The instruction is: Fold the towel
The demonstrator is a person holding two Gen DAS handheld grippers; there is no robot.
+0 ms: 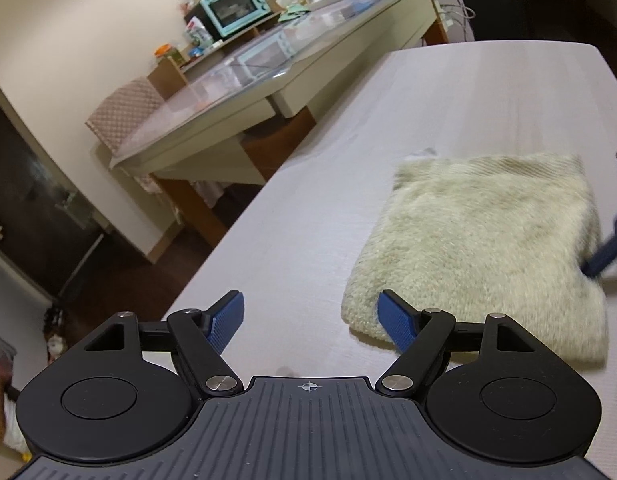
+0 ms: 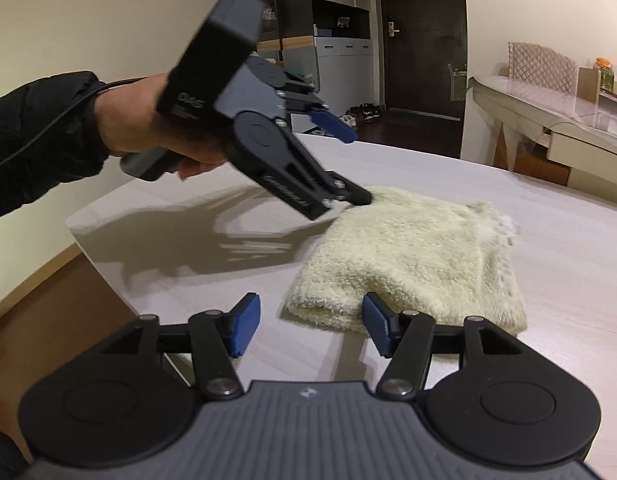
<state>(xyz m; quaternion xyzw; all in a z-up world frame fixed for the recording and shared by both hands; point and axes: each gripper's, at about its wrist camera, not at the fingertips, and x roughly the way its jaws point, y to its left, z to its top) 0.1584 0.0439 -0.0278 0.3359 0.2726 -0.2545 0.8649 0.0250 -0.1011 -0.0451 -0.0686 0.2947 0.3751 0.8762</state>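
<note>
A fluffy cream towel lies folded into a thick rectangle on the pale table. My left gripper is open and empty, hovering just above the table at the towel's near left corner. The towel also shows in the right wrist view. My right gripper is open and empty, low at the towel's near corner. The left gripper appears there from the side, held by a hand, open, its lower finger at the towel's far corner.
The table edge runs along the left, with dark floor below. A second table with a mint toaster oven and clutter stands beyond. A padded chair sits beside it. A door is at the back.
</note>
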